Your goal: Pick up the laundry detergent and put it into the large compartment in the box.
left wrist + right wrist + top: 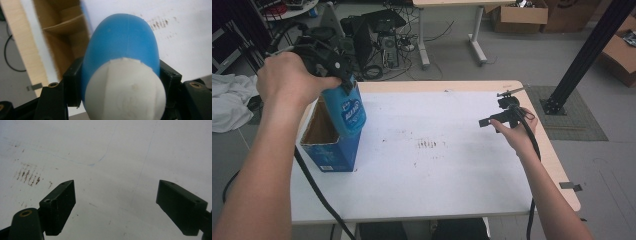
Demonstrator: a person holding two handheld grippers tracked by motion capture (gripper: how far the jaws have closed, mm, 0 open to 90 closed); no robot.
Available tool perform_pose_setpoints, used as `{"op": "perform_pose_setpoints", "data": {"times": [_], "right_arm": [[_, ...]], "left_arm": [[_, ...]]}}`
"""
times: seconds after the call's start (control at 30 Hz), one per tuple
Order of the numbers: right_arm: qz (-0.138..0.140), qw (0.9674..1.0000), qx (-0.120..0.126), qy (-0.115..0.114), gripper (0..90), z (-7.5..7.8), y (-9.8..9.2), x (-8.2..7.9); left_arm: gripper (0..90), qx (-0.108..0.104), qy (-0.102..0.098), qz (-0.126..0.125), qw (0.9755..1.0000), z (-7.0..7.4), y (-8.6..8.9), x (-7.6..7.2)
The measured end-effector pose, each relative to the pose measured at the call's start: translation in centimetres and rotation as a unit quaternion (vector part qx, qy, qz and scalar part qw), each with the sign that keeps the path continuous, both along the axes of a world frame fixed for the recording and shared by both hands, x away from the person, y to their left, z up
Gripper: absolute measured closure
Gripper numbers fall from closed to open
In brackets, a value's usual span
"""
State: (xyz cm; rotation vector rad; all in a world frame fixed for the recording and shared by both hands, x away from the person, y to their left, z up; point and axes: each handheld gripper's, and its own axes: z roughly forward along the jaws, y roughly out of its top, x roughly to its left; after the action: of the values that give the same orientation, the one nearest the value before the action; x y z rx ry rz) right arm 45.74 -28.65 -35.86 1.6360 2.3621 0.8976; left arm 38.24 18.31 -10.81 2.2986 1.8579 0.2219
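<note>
the left tongs (339,70) are clamped on the white cap end of a blue bottle (346,111), one black jaw pressed to each side of it, as the left gripper view shows up close (125,75). the bottle hangs nearly upright over the open cardboard box (329,145) at the tabletop's (437,165) left edge, its lower end level with the box's rim or just inside; i can't tell which.

its long axis runs close to vertical, tipped a little, cap up toward the hand and rounded base down toward the box.

i'd judge this the step where bottle and box meet, either lifting out or lowering in; the pictures don't settle which. either way the next move wants a straight path along the bottle's axis, keeping clear of the box walls and flaps.

the right tongs (115,205) stand wide open with nothing between them, near the tabletop's right edge (504,117).
</note>
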Motion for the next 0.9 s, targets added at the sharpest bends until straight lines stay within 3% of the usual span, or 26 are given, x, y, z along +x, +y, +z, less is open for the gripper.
{"op": "perform_pose_setpoints", "data": {"times": [0.23, 0.37, 0.63, 0.9], "right_arm": [[-0.001, 1.0, 0.001, 0.001, 16.0, -0.1, -0.1, 0.1], [-0.001, 1.0, 0.0, 0.006, 16.0, -0.2, -0.2, 0.3], [-0.002, 1.0, 0.001, 0.007, 16.0, -0.4, -0.3, 0.5], [-0.003, 0.9999, 0.002, 0.011, 16.0, -0.5, -0.5, 0.6]], "left_arm": [[37.4, 0.001, -0.009, 0.047, 0.9988, 0.5, 2.1, 0.4], [37.4, 0.001, -0.008, 0.082, 0.9966, 0.5, 3.5, 0.7], [37.5, 0.005, -0.011, 0.109, 0.9939, -0.3, 4.9, 1.1], [37.6, 0.002, 0.0, 0.118, 0.993, -2.5, 5.8, 1.6]]}}
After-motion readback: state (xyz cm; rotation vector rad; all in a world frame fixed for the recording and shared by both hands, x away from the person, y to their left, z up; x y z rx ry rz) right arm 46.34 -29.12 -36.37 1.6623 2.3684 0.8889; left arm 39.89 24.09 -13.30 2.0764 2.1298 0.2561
